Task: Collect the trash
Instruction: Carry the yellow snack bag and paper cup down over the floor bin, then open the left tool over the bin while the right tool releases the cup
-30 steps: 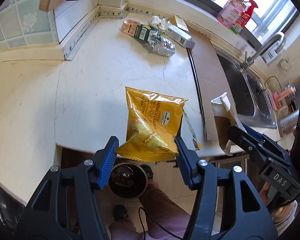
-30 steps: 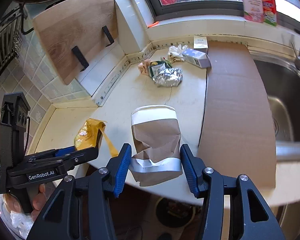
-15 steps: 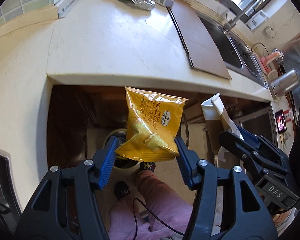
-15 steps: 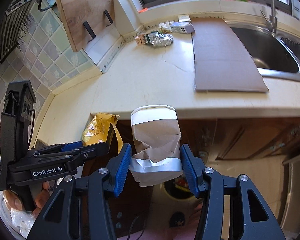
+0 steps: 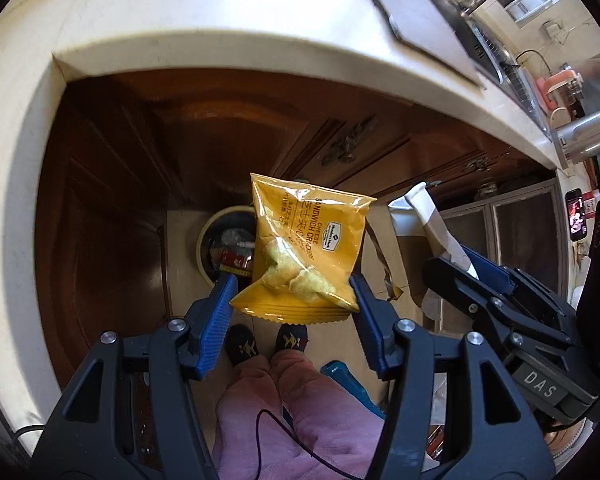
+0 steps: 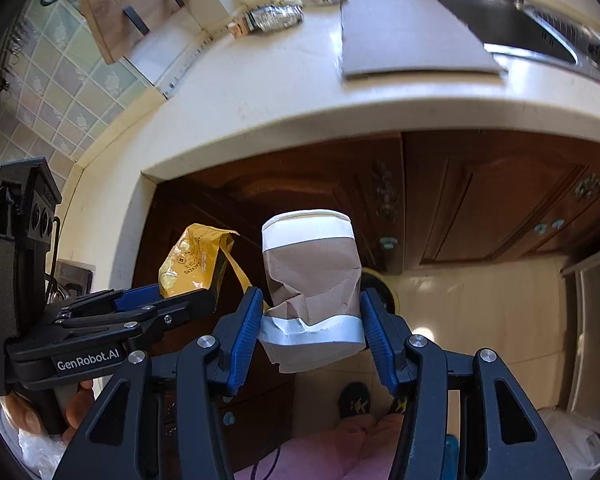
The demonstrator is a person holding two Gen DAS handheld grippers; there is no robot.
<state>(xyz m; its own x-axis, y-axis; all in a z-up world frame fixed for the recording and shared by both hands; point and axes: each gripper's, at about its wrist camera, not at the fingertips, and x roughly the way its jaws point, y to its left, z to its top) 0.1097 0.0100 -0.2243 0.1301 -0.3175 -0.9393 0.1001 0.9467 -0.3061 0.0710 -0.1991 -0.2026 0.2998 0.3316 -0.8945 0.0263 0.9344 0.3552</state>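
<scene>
Left wrist view: the left gripper [image 5: 292, 294] points steeply down past the edge of the cream stone countertop [image 5: 220, 40], its ribbed blue pads clamped on the crimped bottom seam of a glossy yellow cheese-cracker packet [image 5: 306, 248]. The packet's long axis runs away from the gripper along the fingers, its torn top at the far end with a loose strip hanging at the right; pale crackers show through a clear patch. Directly beyond it on the tiled floor stands a round cream-rimmed trash bin [image 5: 224, 246] already holding wrappers, in front of dark carved wooden cabinet doors [image 5: 228, 140]. A person's legs in fuzzy pink trousers [image 5: 300, 412] and dark slippers show below.

In the right wrist view, the right gripper [image 6: 310, 326] also tilts downward, its pads pressed on the base of a crumpled brown paper cup with white bands [image 6: 312, 288]. The cup stands lengthwise along the fingers, its rim farthest away, its wall creased and dented. Foil wrappers [image 6: 276, 18] lie on the counter's far corner.
</scene>
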